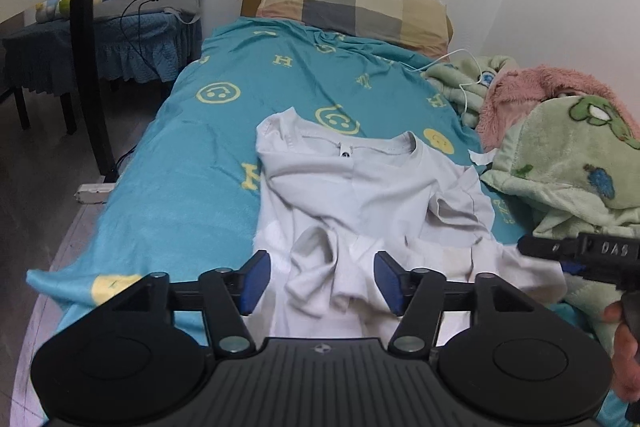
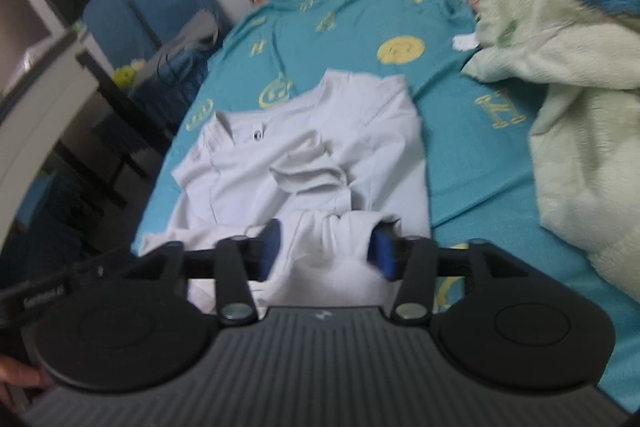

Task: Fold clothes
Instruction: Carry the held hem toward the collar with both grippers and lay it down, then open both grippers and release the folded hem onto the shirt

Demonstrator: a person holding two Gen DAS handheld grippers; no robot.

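1. While a pale grey T-shirt (image 1: 360, 195) lies rumpled on the teal bedsheet (image 1: 192, 155), collar toward the checked pillow (image 1: 348, 3), both tongs hang over its near hem.
2. Left gripper (image 1: 322, 279) stands parted, bunched cloth between its blue pads, unpinched.
3. Right gripper (image 2: 326, 251) likewise gapes astride a fold, beside the green blanket (image 2: 568, 75).

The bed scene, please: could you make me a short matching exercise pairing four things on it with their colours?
Things:
1. T-shirt
2. Bedsheet
3. Pillow
4. Fleece blanket

Colours:
A. teal with yellow smileys and letters
B. pale green with cartoon animals
C. light grey
D. grey, beige and tan checks

Pairs: 1-C, 2-A, 3-D, 4-B
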